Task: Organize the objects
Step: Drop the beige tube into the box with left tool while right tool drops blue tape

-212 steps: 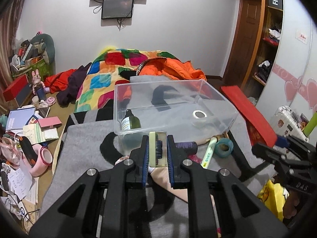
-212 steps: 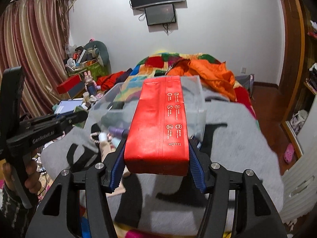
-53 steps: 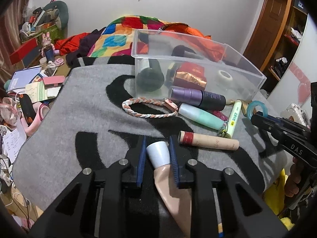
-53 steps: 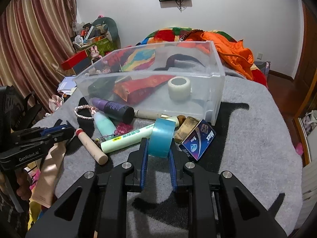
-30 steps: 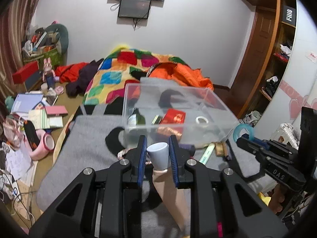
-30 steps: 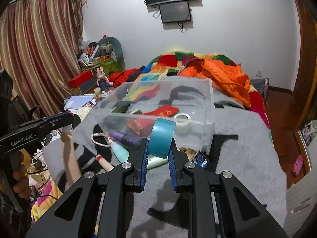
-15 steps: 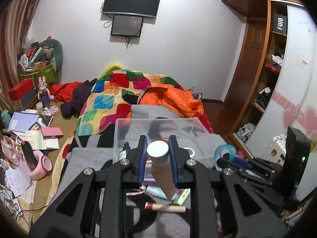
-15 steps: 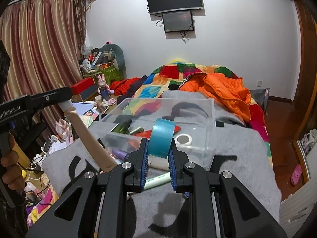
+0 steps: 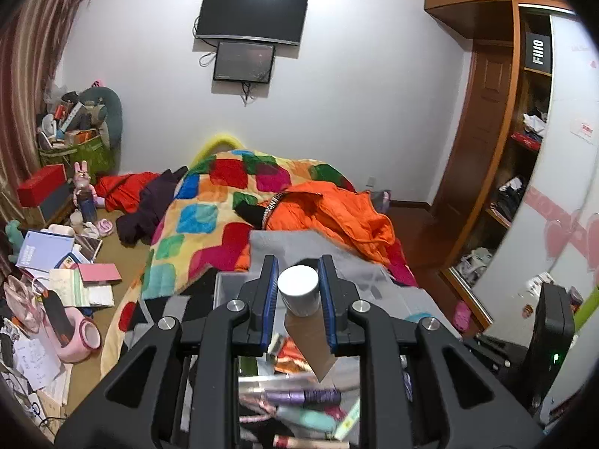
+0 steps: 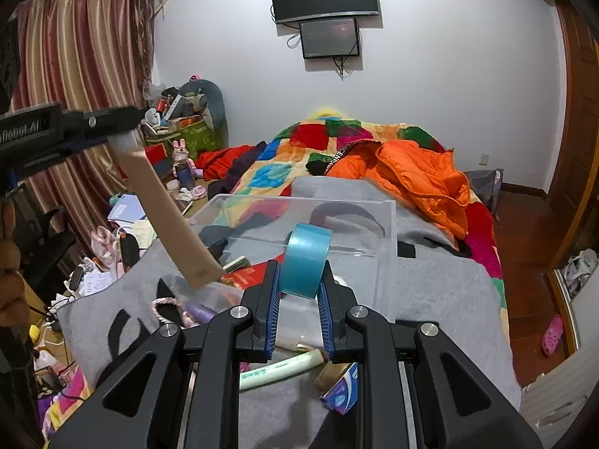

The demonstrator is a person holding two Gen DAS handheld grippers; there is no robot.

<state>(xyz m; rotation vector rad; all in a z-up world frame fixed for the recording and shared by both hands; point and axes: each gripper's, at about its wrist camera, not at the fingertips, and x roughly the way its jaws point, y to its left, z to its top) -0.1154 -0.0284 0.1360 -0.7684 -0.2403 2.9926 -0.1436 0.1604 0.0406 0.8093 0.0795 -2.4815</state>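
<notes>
Left tongs (image 9: 298, 295) clamp our beige tube (image 9: 305, 331) by its cap, right tongs (image 10: 298, 292) pinch the blue tape roll (image 10: 305, 265), both raised over the clear bin (image 10: 387, 232) (presumably for dropping in).

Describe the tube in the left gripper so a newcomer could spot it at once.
Start at the clear plastic bin on the grey blanket. Above its left end the left gripper pinches a beige tube by its white cap, tail hanging towards the bin. Only it is beige, flat-tailed and airborne; the blue tape roll sits in the right gripper.
</notes>
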